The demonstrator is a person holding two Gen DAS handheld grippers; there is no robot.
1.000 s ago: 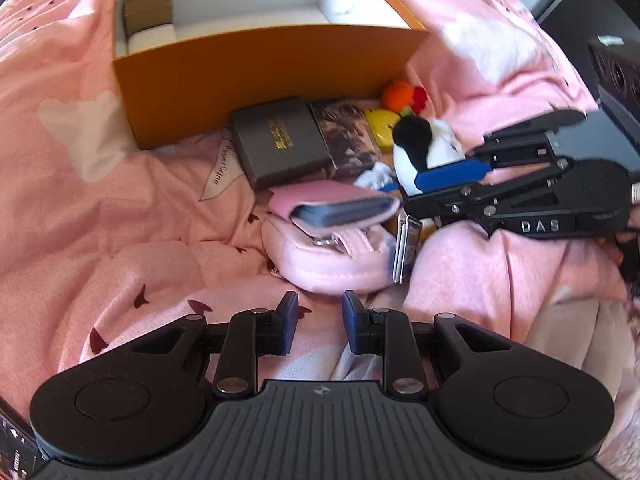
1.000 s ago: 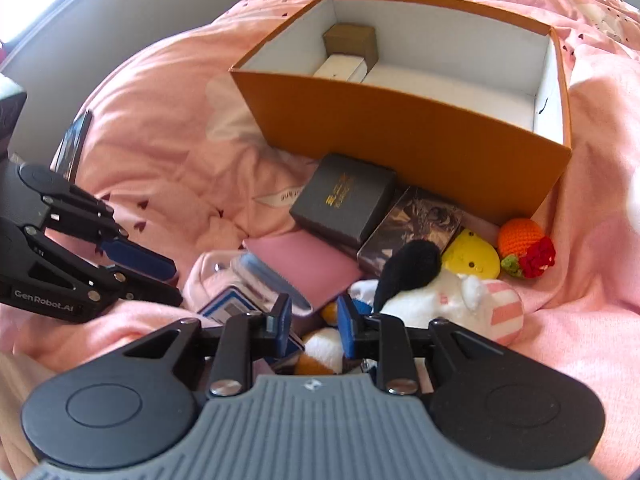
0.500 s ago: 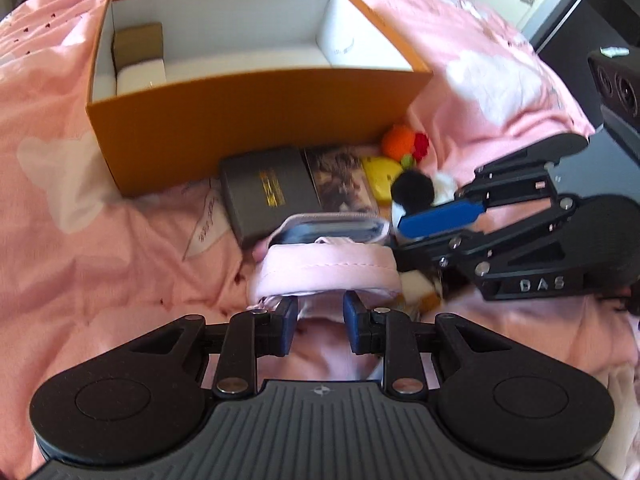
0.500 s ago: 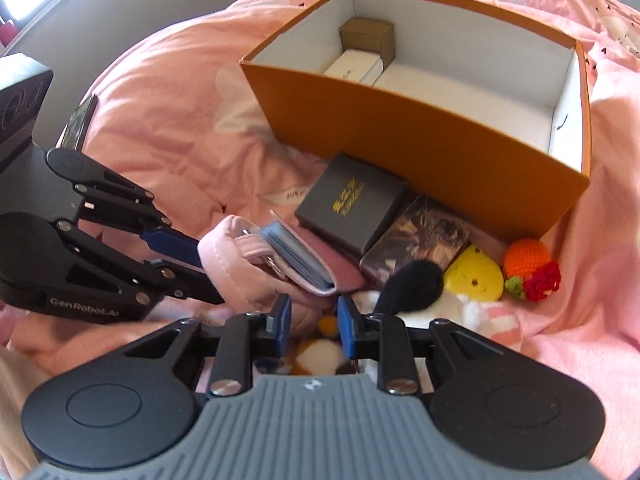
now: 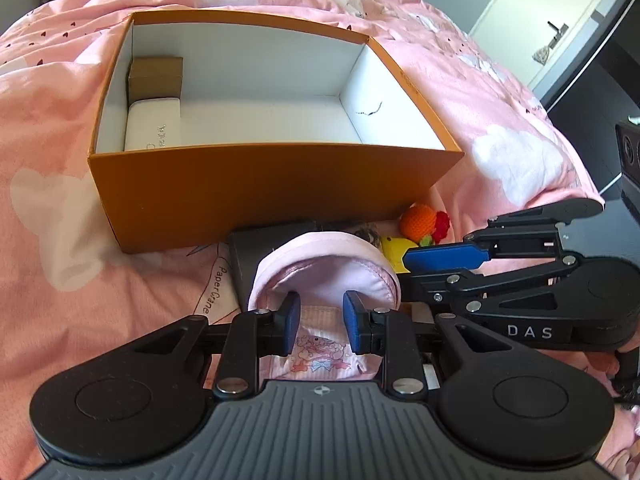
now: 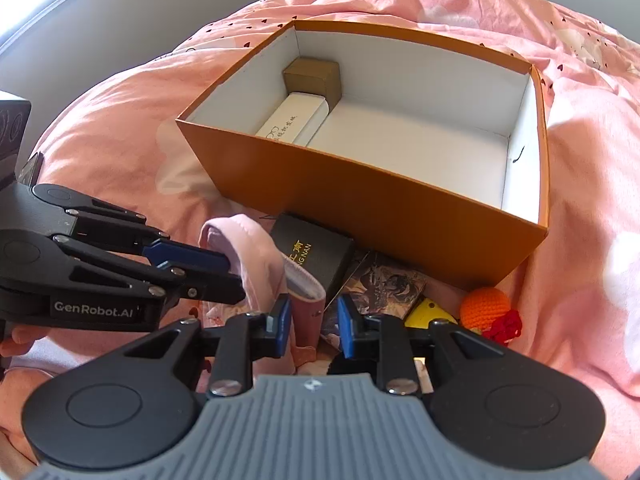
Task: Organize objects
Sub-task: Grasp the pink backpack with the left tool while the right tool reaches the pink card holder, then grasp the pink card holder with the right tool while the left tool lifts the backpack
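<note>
On the pink bed (image 5: 60,184), the left tool (image 6: 236,276) is clamped on the pink pouch (image 5: 326,268), lifted just in front of the orange box (image 5: 260,184); the right tool (image 6: 312,320) looks clamped on its other end, and next it should probably clear the box's near wall.

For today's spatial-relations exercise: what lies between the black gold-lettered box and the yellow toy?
A flat, dark illustrated packet lies between the black gold-lettered box and the yellow toy; the right wrist view shows it most clearly.
</note>
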